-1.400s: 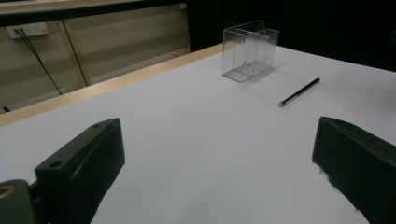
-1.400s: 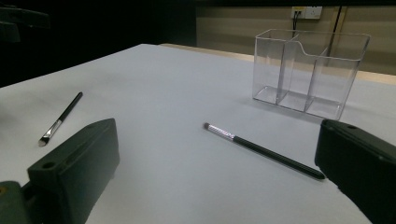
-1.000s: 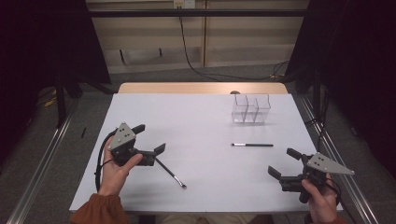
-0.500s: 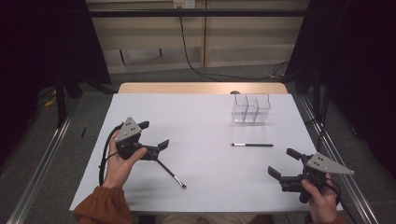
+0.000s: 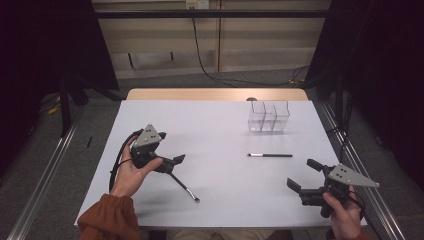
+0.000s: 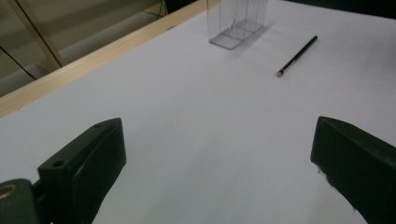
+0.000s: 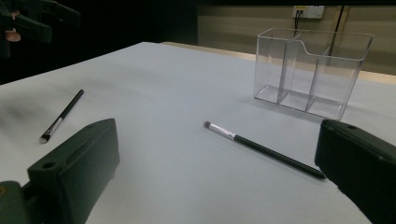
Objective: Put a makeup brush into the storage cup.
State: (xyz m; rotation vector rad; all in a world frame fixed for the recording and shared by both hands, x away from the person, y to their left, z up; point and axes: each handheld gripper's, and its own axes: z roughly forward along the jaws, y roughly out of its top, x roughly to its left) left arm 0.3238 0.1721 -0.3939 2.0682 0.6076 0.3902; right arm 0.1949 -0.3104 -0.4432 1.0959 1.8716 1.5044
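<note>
Hovering with jaws apart, the left gripper (image 5: 169, 161) stood just above a thin, light, stiff brush (image 5: 184, 187) lying beneath and ahead of it, likely best pinched mid-handle, being slippery and prone to roll.

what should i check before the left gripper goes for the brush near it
1. Left gripper open: ok, jaws stand wide apart.
2. Left gripper empty: ok, nothing between the jaws.
3. Near brush free on the table: ok, it lies flat, though its handle end runs under the gripper in the high view.
4. Jaws lined up on that brush: not ok, the left gripper view looks toward the far brush and the clear organiser.
5. Right gripper out of the way: ok, open and empty at the table's right side.
</note>
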